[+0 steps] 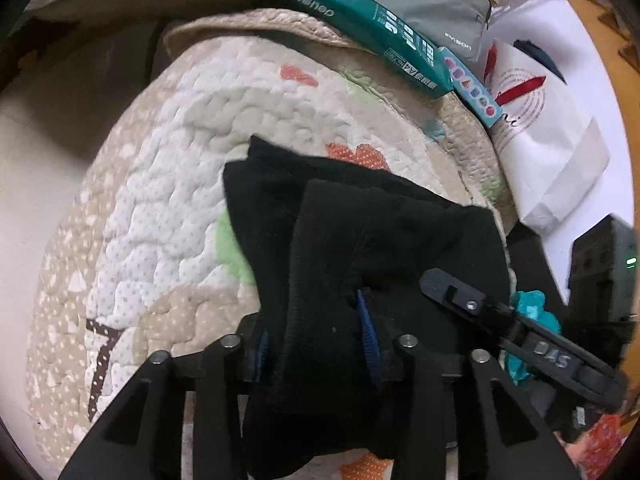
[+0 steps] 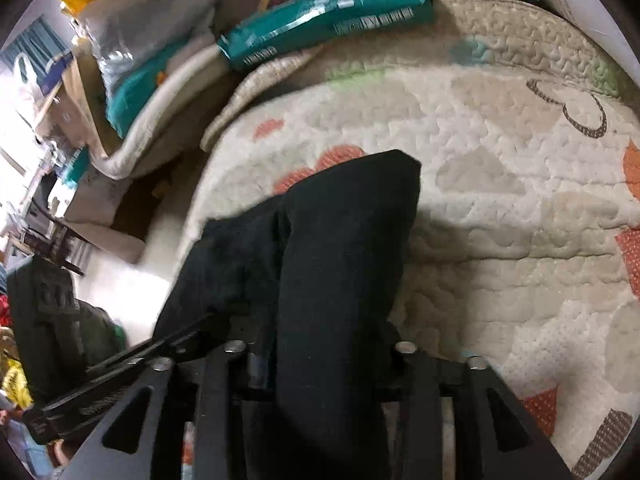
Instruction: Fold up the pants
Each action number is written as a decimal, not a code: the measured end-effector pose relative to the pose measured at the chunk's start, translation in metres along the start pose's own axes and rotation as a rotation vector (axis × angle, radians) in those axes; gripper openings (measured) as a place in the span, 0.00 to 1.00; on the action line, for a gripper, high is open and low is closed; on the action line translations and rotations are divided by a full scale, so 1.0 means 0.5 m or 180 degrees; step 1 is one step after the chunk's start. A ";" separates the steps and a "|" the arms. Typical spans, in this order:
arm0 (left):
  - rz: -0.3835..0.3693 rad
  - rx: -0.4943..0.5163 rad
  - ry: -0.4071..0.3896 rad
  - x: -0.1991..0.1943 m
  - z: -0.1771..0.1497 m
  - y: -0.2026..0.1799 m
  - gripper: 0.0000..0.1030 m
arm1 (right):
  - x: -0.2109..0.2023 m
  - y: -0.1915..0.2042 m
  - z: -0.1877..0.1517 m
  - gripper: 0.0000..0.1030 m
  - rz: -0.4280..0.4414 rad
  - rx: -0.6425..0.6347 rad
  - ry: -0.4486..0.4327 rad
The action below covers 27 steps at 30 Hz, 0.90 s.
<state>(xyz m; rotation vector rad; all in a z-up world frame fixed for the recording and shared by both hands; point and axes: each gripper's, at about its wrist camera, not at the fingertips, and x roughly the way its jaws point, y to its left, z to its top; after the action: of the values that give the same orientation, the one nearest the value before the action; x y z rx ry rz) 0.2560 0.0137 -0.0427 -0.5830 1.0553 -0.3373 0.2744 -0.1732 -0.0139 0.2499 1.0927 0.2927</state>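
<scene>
The teal wrapped pack (image 1: 360, 28) along the far edge of the quilted mat (image 1: 160, 160) bears white lettering seen upside down: it reads "deli", with "A4" in a small box further along. In the right wrist view the same pack (image 2: 328, 16) shows only blurred white blocks of print. Beside it lies a narrow light-blue box (image 1: 472, 88) printed with a row of coloured shapes. Behind the pack sits a grey zipped bag (image 1: 432, 4) with a small white logo, inverted and too small to read. A white paper bag (image 1: 552, 128) with red strokes and a ring of fine print stands to the right; what is in it cannot be seen. The mat carries a brown dotted "7" (image 1: 100, 360).

The black pants (image 1: 360, 240) lie bunched on the mat, folded into thick layers, and run back into both grippers. The left gripper (image 1: 316, 344) has a thick fold of the pants between its blue-lined fingers (image 1: 366, 328), the jaws grasping the cloth. The right gripper (image 2: 320, 356) likewise has a broad fold of the pants (image 2: 340, 260) filling the gap, its jaws clamped on it. In the left wrist view the right gripper's arm (image 1: 552, 356) shows at the right with raised letters, partly readable as "AS". A dark box (image 1: 600, 272) with a green light stands at the far right.
</scene>
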 end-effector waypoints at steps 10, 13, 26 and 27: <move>-0.0017 0.0168 -0.0314 -0.115 0.014 -0.017 0.38 | -0.100 -0.090 -0.037 0.60 0.0048 0.0323 -0.0292; 0.0070 0.0324 -0.0168 -0.066 0.022 -0.055 0.38 | -0.133 -0.113 -0.052 0.60 -0.0003 0.0417 -0.0359; 0.1433 0.0582 -0.0283 -0.037 0.024 -0.034 0.01 | -0.138 -0.116 -0.098 0.60 -0.0208 0.0277 -0.0223; 0.1290 0.0476 -0.0261 -0.047 0.025 -0.022 0.04 | -0.139 -0.111 -0.100 0.60 -0.0201 0.0276 -0.0223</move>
<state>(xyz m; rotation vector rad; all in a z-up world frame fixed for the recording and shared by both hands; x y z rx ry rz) 0.2564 0.0208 -0.0151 -0.2373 1.0319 -0.0349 0.2059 -0.2467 0.0029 0.3002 1.0433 0.1790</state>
